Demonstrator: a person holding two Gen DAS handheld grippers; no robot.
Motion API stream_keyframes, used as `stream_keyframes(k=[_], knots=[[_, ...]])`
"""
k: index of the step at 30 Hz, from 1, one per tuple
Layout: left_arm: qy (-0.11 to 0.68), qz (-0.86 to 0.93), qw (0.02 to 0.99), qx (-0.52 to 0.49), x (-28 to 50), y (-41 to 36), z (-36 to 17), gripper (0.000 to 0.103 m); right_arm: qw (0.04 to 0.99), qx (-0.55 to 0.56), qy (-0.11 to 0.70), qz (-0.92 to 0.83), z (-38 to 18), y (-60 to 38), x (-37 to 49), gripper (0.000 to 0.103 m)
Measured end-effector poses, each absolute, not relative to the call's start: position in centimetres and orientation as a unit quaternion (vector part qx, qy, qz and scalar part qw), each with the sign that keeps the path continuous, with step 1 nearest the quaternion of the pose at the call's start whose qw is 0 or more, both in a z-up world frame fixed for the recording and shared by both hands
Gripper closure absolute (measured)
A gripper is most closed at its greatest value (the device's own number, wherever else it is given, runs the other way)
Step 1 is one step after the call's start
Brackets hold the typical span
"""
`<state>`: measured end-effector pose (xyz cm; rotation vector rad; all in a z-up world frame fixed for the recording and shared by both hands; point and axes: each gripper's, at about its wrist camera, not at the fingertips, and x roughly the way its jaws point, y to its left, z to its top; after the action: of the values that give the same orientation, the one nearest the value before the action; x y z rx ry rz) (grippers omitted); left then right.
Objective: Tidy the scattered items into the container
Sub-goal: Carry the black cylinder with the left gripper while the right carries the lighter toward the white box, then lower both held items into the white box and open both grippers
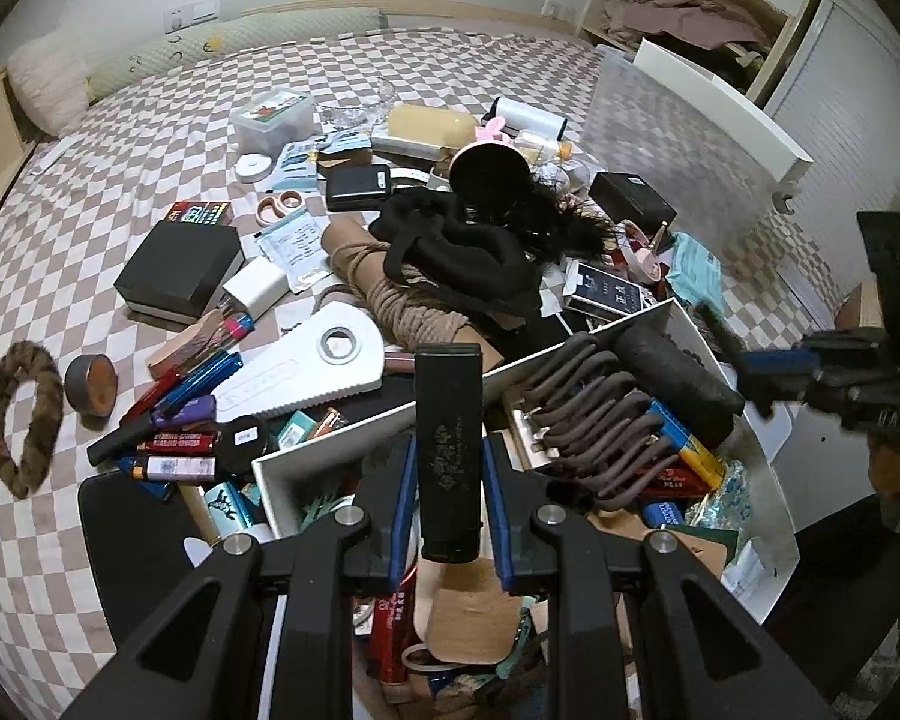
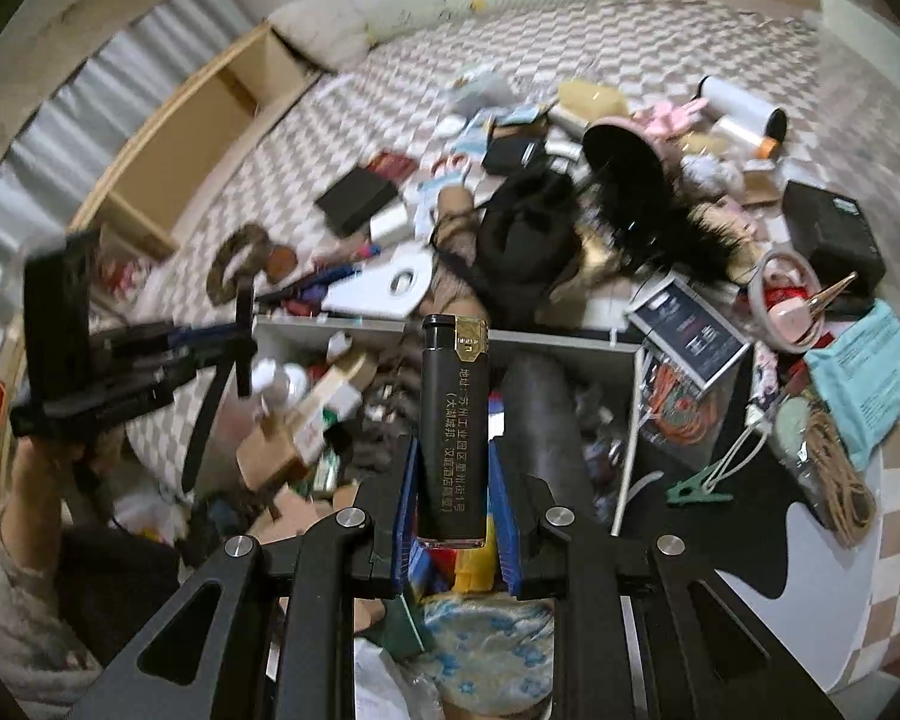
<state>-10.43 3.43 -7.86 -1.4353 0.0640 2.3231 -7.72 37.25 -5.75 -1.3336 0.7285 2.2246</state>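
Note:
My left gripper (image 1: 449, 468) is shut on a black lighter (image 1: 449, 420) that stands upright between the blue pads, above the near corner of the white box (image 1: 390, 414). The box holds a dark grey roll (image 1: 678, 372), a grey coiled piece (image 1: 594, 420) and several small packs. My right gripper (image 2: 455, 468) is shut on a second black lighter (image 2: 455, 420) with a gold band and gold lettering, over the same white box (image 2: 558, 339). Each gripper also shows in the other view: the right gripper (image 1: 810, 360) at the right edge, the left gripper (image 2: 150, 360) at the left, blurred.
Clutter covers the checkered bed: a black box (image 1: 177, 267), a white flat tool (image 1: 312, 366), a rope-wrapped roll (image 1: 390, 294), black cloth (image 1: 462, 258), several lighters (image 1: 180, 444) and a furry ring (image 1: 21, 420). A clear bin (image 1: 690, 138) stands at the right. A sleeve (image 2: 24, 570) shows low left.

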Motion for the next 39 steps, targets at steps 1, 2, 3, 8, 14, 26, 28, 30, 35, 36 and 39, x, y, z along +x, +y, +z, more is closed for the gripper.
stream_keyframes(k=[1,2,3,8,14,26,28,30,35,36,39], knots=[[0.024,0.832,0.205,-0.515,-10.4,3.7,-7.9,0.081,0.218,-0.488,0.263,0.803,-6.0,37.1,-7.8,0.079],[0.026,0.831,0.207,-0.515,-10.4,3.9,-7.9,0.081,0.213,-0.494,0.262,0.801,-6.3,36.9,-8.0,0.079],[0.028,0.83,0.208,-0.516,-10.4,4.1,-7.9,0.081,0.208,-0.502,0.26,0.798,-6.7,36.6,-8.2,0.079],[0.035,0.827,0.211,-0.52,-10.5,4.7,-8.2,0.081,0.195,-0.525,0.253,0.789,-7.6,35.8,-8.6,0.079],[0.039,0.824,0.204,-0.526,-10.8,4.9,-8.7,0.081,0.208,-0.539,0.238,0.78,-8.1,35.6,-8.7,0.079],[0.061,0.797,0.193,-0.569,-10.8,5.5,-11.6,0.081,0.214,-0.544,0.231,0.778,-8.2,35.5,-8.6,0.054],[0.066,0.794,0.195,-0.572,-10.7,5.8,-11.9,0.081,0.214,-0.546,0.23,0.777,-8.3,35.4,-8.7,0.054],[0.07,0.792,0.197,-0.574,-10.6,6.1,-12.1,0.081,0.213,-0.547,0.231,0.776,-8.4,35.4,-8.7,0.054],[0.089,0.796,0.198,-0.566,-10.2,6.6,-11.9,0.081,0.211,-0.547,0.235,0.776,-8.3,35.5,-8.7,0.054],[0.1,0.799,0.194,-0.56,-10.1,6.8,-11.8,0.081,0.211,-0.546,0.237,0.775,-8.3,35.6,-8.7,0.054],[0.13,0.81,0.182,-0.542,-9.8,7.0,-11.4,0.063,0.214,-0.545,0.239,0.774,-8.3,35.7,-8.7,0.054]])
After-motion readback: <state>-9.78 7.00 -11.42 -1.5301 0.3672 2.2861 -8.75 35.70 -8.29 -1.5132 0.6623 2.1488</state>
